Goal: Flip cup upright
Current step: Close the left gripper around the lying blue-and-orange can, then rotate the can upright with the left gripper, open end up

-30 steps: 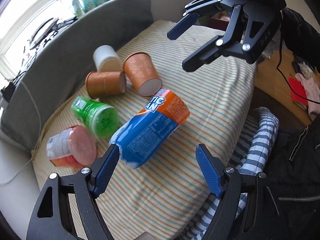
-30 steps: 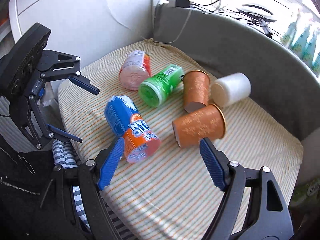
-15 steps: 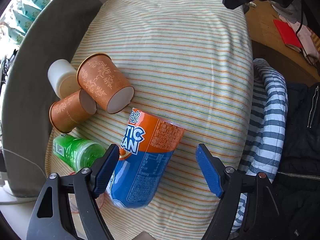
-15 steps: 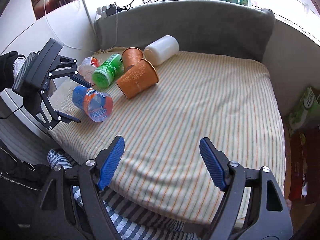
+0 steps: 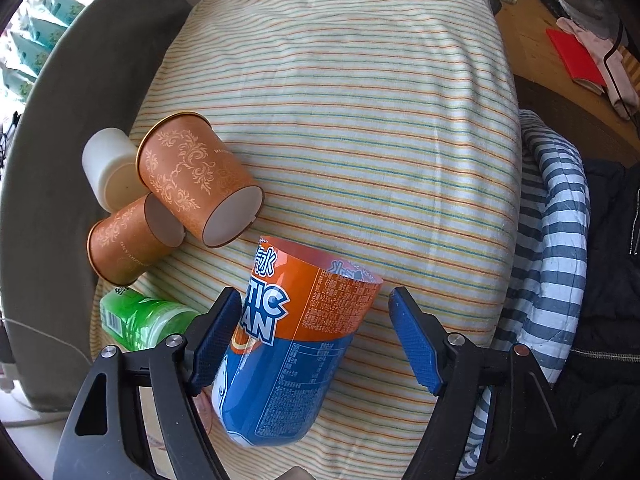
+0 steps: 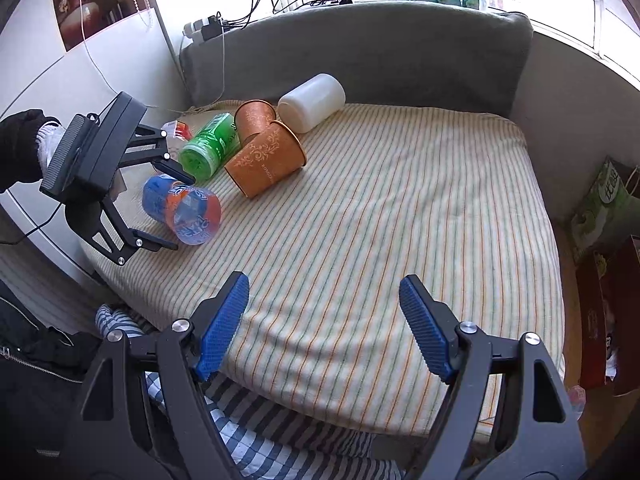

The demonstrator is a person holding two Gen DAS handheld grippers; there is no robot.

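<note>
A blue and orange plastic cup (image 5: 288,340) lies on its side on the striped cushion (image 5: 360,120), open end facing away from me. My left gripper (image 5: 316,340) is open, its fingers on either side of the cup; the left finger looks close to or touching its side. From the right wrist view the cup (image 6: 182,210) sits between the left gripper's fingers (image 6: 176,208). My right gripper (image 6: 324,324) is open and empty, held above the cushion's near edge, far from the cups.
Two orange paper cups (image 5: 192,176) (image 5: 128,240), a white jar (image 5: 106,168) and a green cup (image 5: 140,320) lie on their sides at the cushion's left. A grey backrest (image 6: 360,48) runs behind. A striped blanket (image 5: 552,240) hangs at the cushion's edge.
My left gripper has closed in on the blue and orange cup, which now lies between its fingers. My right gripper has pulled back and away from the cups.
</note>
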